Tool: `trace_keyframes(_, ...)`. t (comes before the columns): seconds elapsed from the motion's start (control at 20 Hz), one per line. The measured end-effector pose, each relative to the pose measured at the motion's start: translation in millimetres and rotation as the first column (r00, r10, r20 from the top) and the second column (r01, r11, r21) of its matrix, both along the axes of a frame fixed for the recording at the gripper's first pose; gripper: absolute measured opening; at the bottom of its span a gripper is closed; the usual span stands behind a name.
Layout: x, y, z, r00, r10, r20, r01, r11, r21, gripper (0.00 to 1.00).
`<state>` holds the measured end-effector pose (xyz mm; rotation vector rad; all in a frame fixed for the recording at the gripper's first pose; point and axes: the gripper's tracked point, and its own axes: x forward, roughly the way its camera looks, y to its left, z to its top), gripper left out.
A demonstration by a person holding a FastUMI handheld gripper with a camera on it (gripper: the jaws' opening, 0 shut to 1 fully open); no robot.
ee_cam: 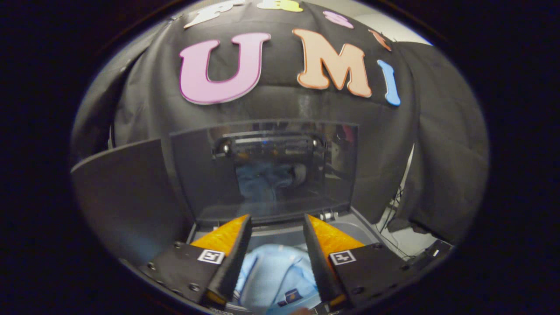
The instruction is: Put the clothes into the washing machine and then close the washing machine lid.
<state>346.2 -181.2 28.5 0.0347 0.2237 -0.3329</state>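
Gripper view: a look forward along the two fingers, down into a top-loading washing machine that stands in front of a black cloth wall.

Gripper (277, 227): its two fingers reach forward with a wide gap between them. They are spread apart and released, and nothing is pressed between them.

Clothes (276, 275): a pale blue garment lies bunched inside the machine's tub. It shows in the gap between the two fingers and below them. A small dark label with a spot of yellow sits on the cloth near the right finger. The fingers do not grip the cloth; whether they brush it cannot be told.

Washing machine (350, 229): its grey top rim shows just beyond the fingertips and to the right of the right finger. The opening is uncovered.

Washing machine lid (271, 170): the lid stands raised, nearly upright, just beyond the fingertips, hinged at the far side of the opening. It is dark and glossy, and a blurred blue reflection shows in its lower middle.

Dark panel (127, 192): a flat dark grey surface stands to the left of the lid and beyond the left finger.

Cables (396, 205): thin dark cables hang to the right of the machine, against a pale floor.
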Motion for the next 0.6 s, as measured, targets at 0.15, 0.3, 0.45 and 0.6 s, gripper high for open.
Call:
trace_keyframes(0.15, -4.2, -2.7, 26.7, 1.0, -0.006, 0.025, 0.008, 0.999, -0.052, 0.96)
trace_keyframes(0.3, -9.9, -1.2, 51.5, 0.998, 0.003, 0.055, 0.003, 0.995, -0.101, 0.97)
trace_keyframes(0.45, -14.3, -0.2, 81.8, 0.996, 0.001, 0.091, 0.01, 0.992, -0.122, 0.97)
trace_keyframes(0.6, -14.4, 7.4, 117.8, 0.988, 0.017, 0.155, 0.004, 0.991, -0.132, 0.98)
